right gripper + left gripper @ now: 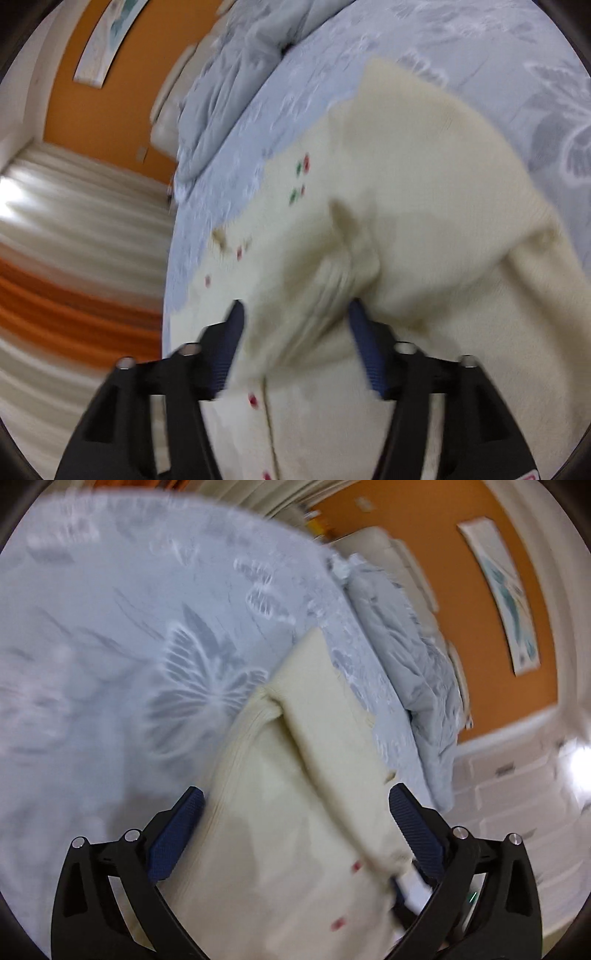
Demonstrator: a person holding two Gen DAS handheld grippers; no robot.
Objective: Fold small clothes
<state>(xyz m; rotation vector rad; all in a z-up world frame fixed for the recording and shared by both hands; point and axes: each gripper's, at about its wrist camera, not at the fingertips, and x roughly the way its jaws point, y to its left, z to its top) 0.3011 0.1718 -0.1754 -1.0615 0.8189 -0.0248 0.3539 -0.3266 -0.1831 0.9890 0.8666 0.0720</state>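
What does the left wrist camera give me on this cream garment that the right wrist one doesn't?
Left wrist only: the left gripper, fingers spread wide with the cream garment lying between them, and a folded band of it running toward the butterfly print on the bedspread.

Right wrist only: the right gripper, with bunched ribbed fabric between its fingers, and the red and green embroidered dots. Blur hides whether it is clamped.

Both: the garment on the pale blue bedspread, the rumpled duvet, the orange wall with its picture.
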